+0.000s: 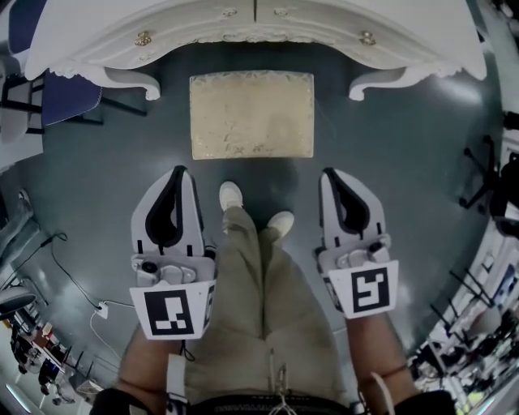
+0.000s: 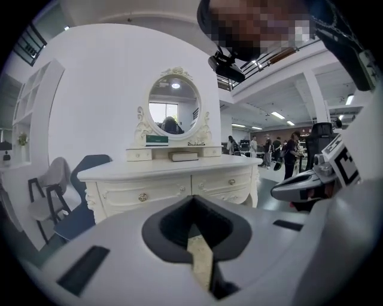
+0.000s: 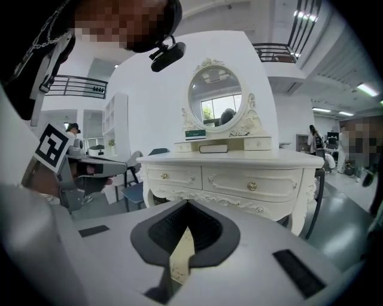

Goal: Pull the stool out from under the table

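— Where is the stool (image 1: 251,115)?
— Upper middle of the head view. It stands on the dark floor (image 1: 105,186), just below the white worktop's (image 1: 243,24) front edge and between its two curved legs, not under it.
— And the tools?
— The left tool (image 1: 179,172) is left of centre and the right tool (image 1: 331,173) right of centre. Each has its jaws closed together on nothing, with the tips pointing up-frame at the stool and apart from it

The stool (image 1: 251,115) on the floor (image 1: 105,178) just before the table (image 1: 324,28); the person's shoes (image 1: 231,194) just behind the stool.
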Demonstrator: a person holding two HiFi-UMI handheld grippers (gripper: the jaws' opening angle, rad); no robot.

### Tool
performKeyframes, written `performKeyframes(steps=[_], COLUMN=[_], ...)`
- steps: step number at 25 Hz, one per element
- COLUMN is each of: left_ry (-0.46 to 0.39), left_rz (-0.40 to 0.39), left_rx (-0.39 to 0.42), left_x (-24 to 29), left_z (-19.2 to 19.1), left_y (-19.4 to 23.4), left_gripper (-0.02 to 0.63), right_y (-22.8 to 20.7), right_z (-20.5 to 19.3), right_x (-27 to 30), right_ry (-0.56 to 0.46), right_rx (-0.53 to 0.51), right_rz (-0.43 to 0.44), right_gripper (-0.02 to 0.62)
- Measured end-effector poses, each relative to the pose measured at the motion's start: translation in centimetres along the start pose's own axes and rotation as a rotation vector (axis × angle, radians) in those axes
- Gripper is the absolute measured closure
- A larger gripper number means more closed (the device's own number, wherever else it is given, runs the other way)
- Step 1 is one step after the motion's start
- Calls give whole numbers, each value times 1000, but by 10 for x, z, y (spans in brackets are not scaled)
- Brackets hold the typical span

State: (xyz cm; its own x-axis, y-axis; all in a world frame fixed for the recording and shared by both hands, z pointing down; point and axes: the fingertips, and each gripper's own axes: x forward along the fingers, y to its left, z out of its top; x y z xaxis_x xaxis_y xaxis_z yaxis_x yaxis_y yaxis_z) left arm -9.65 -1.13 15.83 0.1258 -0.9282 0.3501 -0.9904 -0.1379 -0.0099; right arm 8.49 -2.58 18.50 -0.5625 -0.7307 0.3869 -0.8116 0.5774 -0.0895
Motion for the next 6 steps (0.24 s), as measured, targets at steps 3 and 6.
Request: performKeyframes(steps=[3,6], left_ry=[21,44], left_rz=[5,12], left_rx=[-2,-8], left_x=[-9,-21], left_z=[-7,-16], left_y=[-13,-17], left_gripper=[603,603], right_y=[2,8], right_z=[-13,-23], right_x=[-13,-20], right_ry=[25,39], right_rx=[-17,-38], right_rz=[23,42], right_gripper=[594,594])
